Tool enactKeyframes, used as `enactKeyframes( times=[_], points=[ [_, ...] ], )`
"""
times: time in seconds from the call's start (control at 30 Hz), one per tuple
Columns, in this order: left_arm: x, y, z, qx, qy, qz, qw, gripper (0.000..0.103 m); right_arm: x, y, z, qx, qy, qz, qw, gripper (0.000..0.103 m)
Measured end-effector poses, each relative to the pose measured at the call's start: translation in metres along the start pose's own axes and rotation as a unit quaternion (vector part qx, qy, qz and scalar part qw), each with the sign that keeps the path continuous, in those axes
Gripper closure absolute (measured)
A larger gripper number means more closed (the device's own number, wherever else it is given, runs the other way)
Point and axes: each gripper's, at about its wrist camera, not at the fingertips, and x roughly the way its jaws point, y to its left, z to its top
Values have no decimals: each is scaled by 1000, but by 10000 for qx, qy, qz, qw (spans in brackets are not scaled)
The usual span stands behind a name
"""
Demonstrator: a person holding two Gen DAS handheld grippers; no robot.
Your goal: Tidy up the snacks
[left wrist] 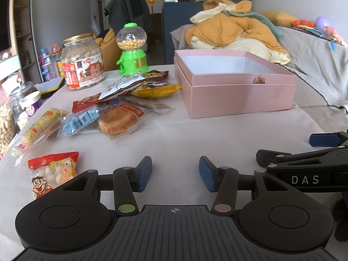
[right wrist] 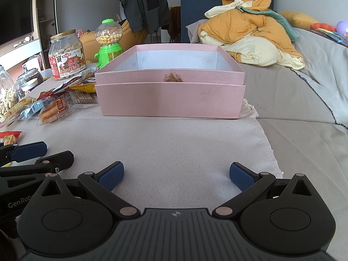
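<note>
**Both grippers idle, snacks waiting beside the box**

I hold the left hand-held gripper (left wrist: 175, 173) low over the near edge of the tabletop (left wrist: 195, 134), its pads spread with nothing between them. The right hand-held gripper (right wrist: 176, 175) sits just beside it, also spread wide and empty, pointed straight at the pink box (right wrist: 171, 95). I judge that aim deliberate: the box stands open toward the far right, ready to receive. The snack pile (left wrist: 117, 104) lies along the left side, left of the box, with a red packet (left wrist: 52, 171) nearest my left gripper, so that looks like the easy first pick. The box seems empty, though its floor is mostly hidden from me.
</note>
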Motion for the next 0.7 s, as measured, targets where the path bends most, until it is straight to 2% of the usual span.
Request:
enactKeyframes(
  times=[0.37,0.5,0.6,0.7],
  points=[
    [3,1,1,-21,-1,-18,10000,48,0,0,1,-5,4,7,10000,0],
    [-2,-3,-2,85,-61,13,9999,53,0,-2,2,-32,49,51,10000,0],
    [-1,5,0,-11,-19,-230,9997,56,5,0,13,-72,308,123,9994,0],
    [-1,20,7,31,186,-608,9980,55,9,3,16,6,540,48,9985,0]
  ],
)
